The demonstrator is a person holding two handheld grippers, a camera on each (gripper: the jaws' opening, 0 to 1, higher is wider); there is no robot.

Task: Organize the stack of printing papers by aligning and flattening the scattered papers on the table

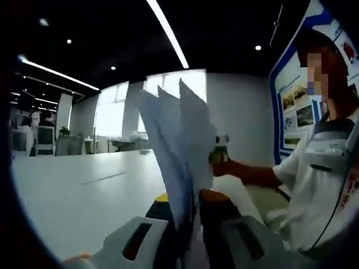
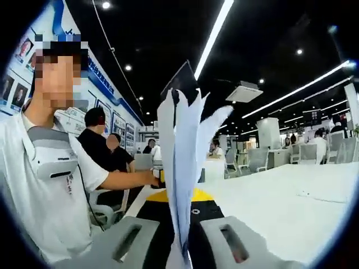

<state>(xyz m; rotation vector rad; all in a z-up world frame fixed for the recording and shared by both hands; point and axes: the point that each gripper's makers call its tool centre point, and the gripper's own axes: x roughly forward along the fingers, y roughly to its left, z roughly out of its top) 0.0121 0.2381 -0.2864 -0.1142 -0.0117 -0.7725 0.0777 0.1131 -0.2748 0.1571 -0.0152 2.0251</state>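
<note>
Paper stack (image 1: 179, 145) upright, clamped edge-on between left gripper (image 1: 188, 235) jaws; right gripper (image 2: 182, 238) jaws also closed on it. White table (image 1: 73, 196) below, open office behind.

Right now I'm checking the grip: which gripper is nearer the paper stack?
Neither: both hold it. The left gripper pinches one edge of the upright paper stack, and the right gripper pinches the opposite edge, sheets fanning apart above.
</note>
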